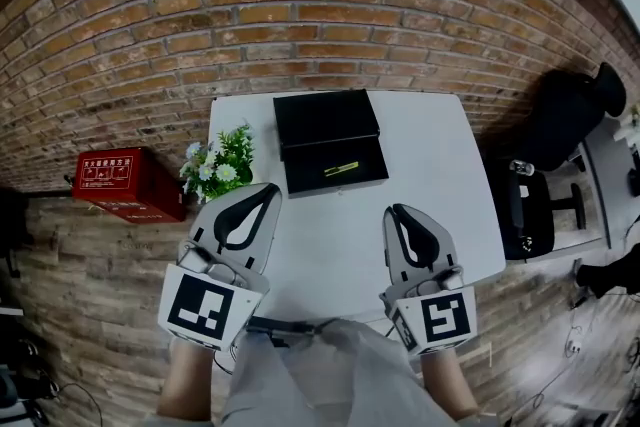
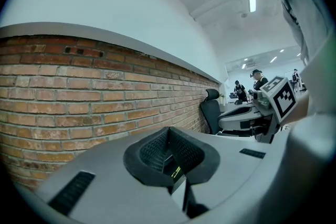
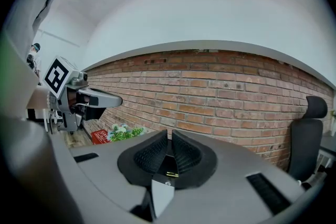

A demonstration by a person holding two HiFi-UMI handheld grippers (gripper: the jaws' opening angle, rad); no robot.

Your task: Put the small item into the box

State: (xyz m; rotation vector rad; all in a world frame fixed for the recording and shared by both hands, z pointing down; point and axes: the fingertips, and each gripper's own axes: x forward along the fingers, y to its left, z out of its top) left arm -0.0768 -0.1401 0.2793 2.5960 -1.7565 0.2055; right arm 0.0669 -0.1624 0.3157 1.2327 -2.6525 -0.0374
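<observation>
Two grippers hover over the desk point(image 1: 330, 250) near 6 o'clock: left gripper point(image 1: 268, 191) and right gripper point(image 1: 397, 212), jaws together, holding nothing. At 12 o'clock, the small yellow item point(image 1: 341, 168) lies inside the open black box point(image 1: 325, 120). At 9 o'clock, a flower plant point(image 1: 222, 165) stands just beside the left gripper.

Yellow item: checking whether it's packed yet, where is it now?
In the head view, the yellow item lies in the near half of the open black box, mid-table, right of the flower plant.
</observation>
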